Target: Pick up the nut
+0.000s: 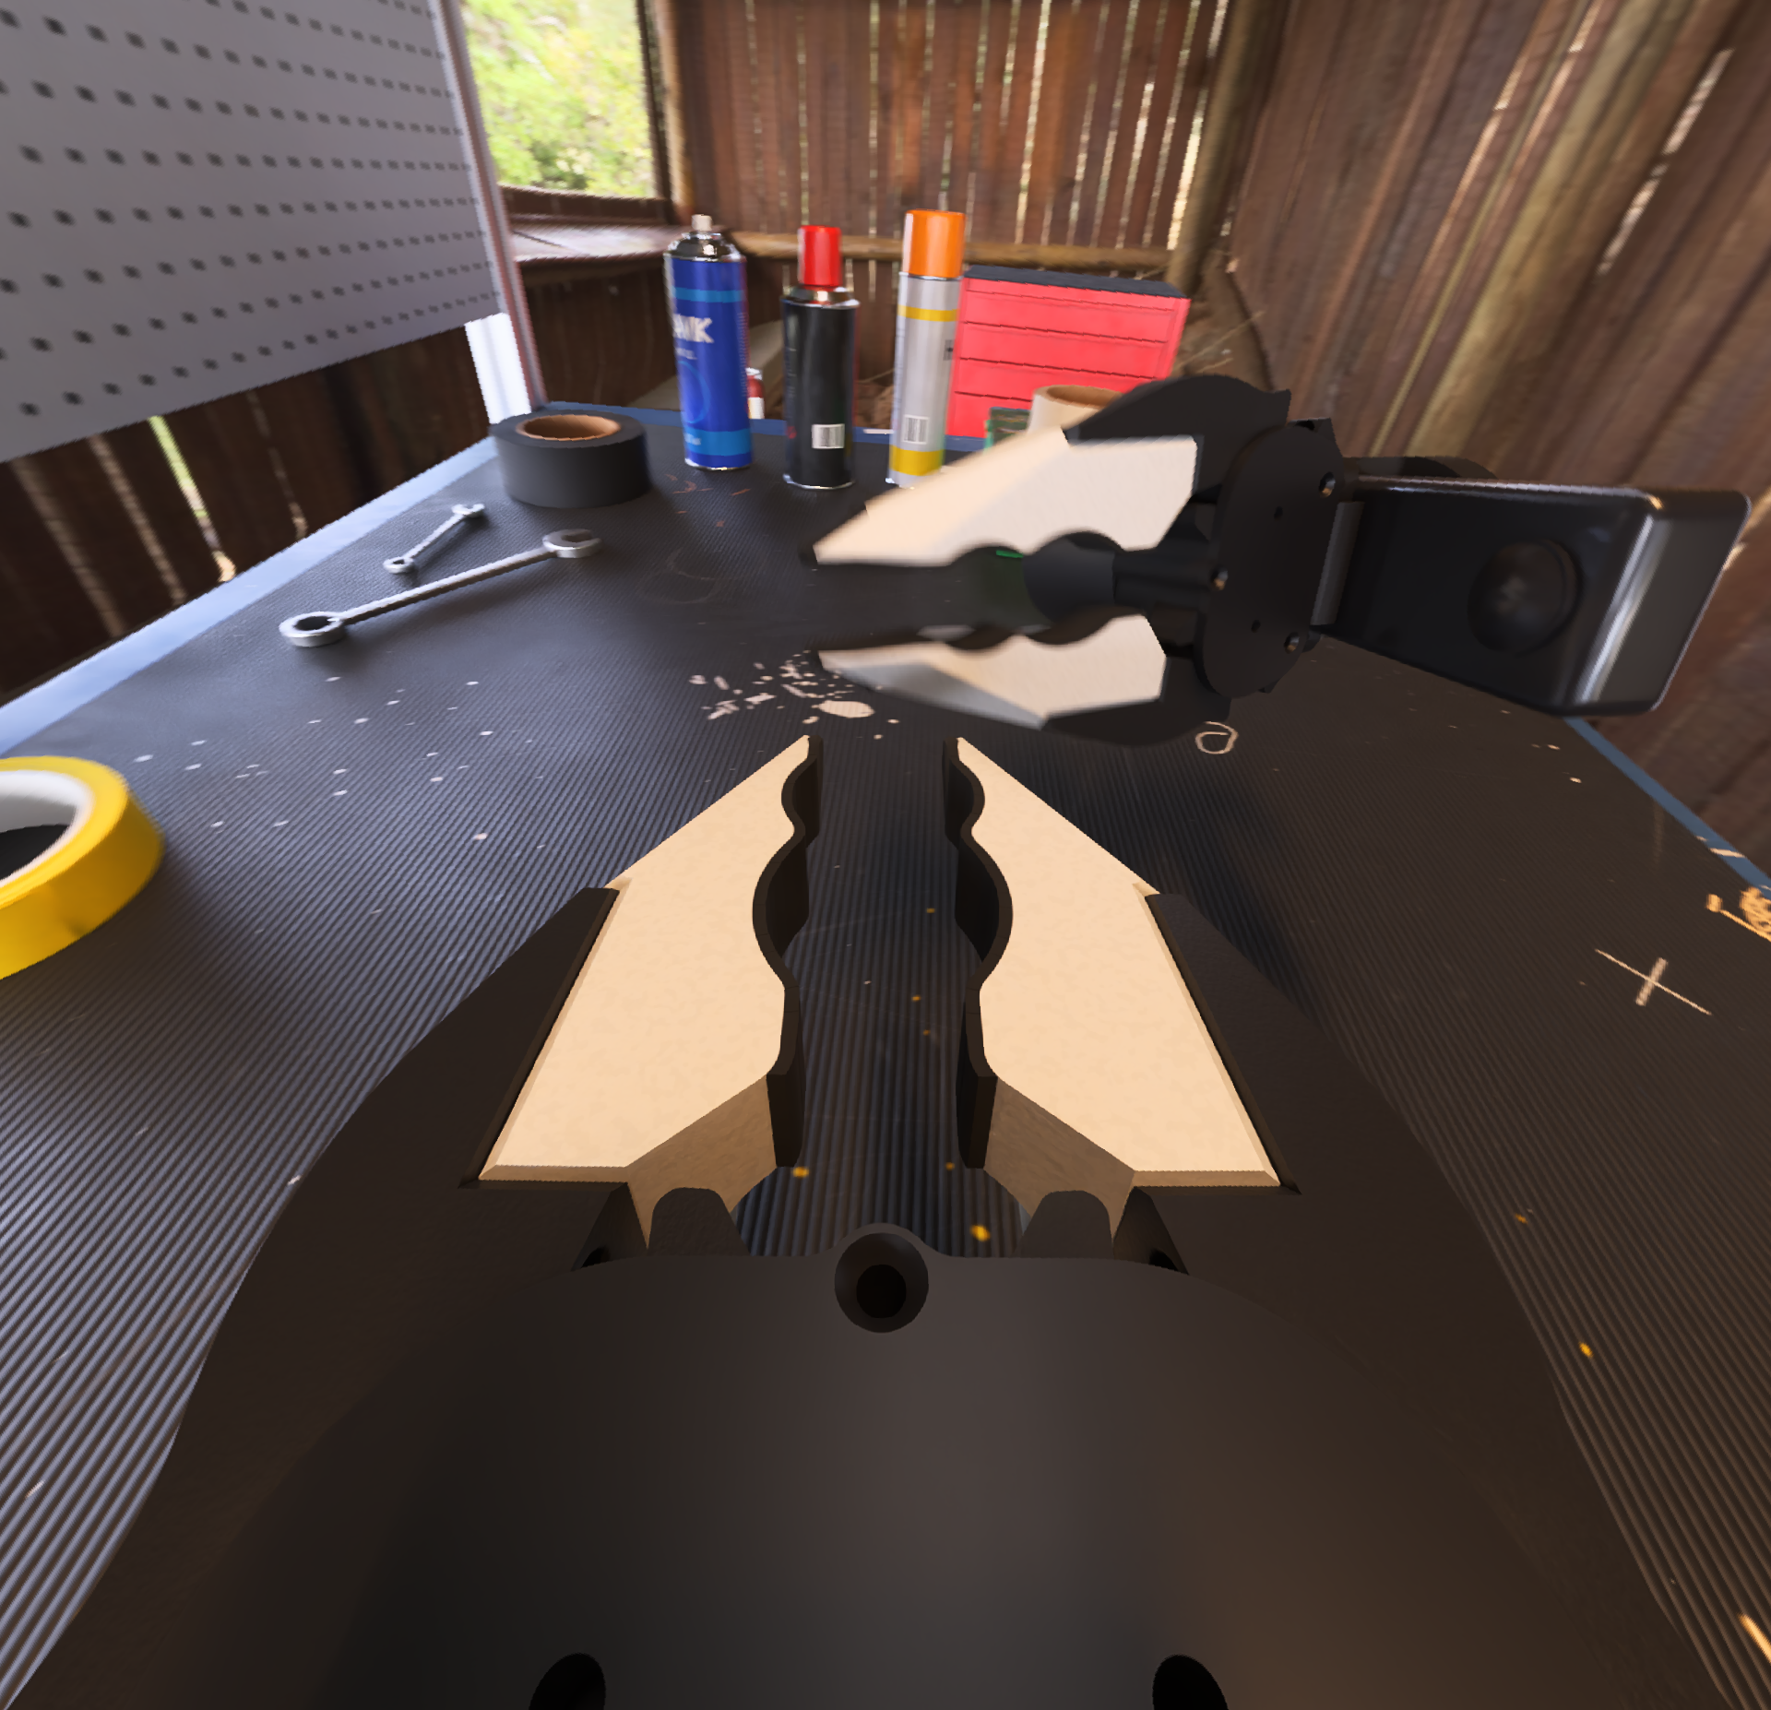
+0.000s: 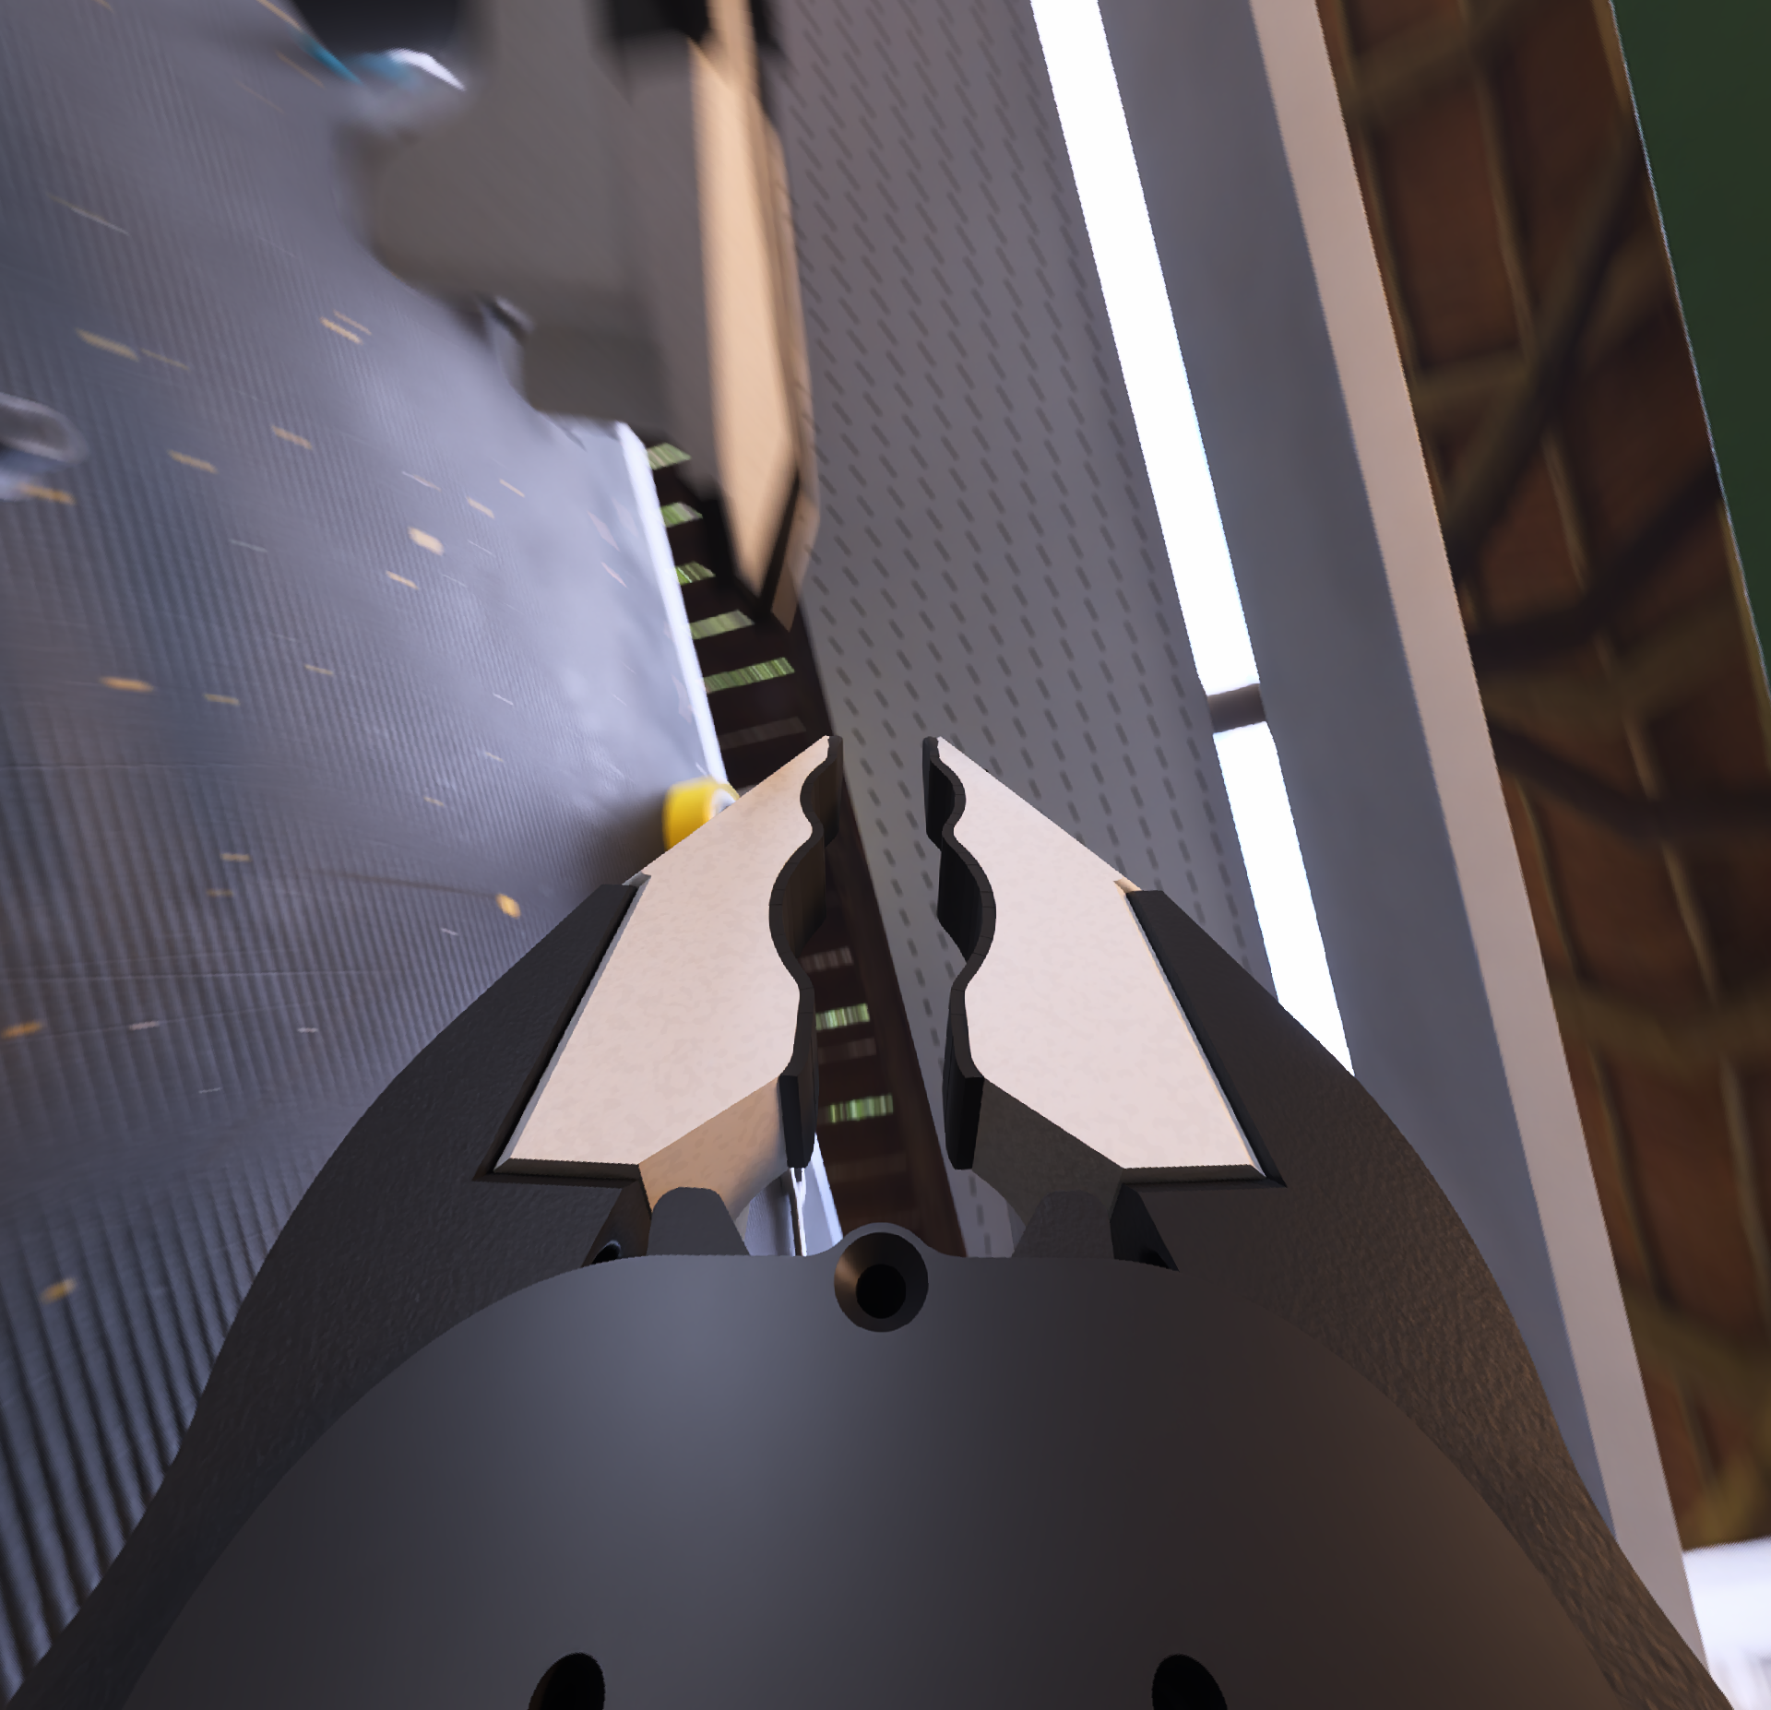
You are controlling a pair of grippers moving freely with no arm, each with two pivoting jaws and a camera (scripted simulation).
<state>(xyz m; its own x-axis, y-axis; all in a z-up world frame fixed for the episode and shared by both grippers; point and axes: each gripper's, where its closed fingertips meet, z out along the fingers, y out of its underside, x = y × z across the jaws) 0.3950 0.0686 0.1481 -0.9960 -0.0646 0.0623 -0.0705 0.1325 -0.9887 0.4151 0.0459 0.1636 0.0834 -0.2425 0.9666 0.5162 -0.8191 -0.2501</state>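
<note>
I cannot make out a nut in either view. My left gripper (image 1: 882,754) is open and empty, low over the black ribbed mat (image 1: 383,897). My right gripper (image 1: 829,610) hovers just beyond it, turned on its side with its fingers pointing left. Its jaws stand apart with nothing between them. In the right wrist view, the right gripper (image 2: 882,754) points along the mat (image 2: 240,802) towards the pegboard (image 2: 958,514). A blurred grey and beige shape (image 2: 594,207) at the top is probably my left gripper.
Two wrenches (image 1: 441,586) and a black tape roll (image 1: 572,457) lie at the back left. Three spray cans (image 1: 819,370) and a red case (image 1: 1064,351) stand at the back. A yellow tape roll (image 1: 67,859) sits at the left edge and also shows in the right wrist view (image 2: 690,811). A pegboard (image 1: 220,179) rises on the left.
</note>
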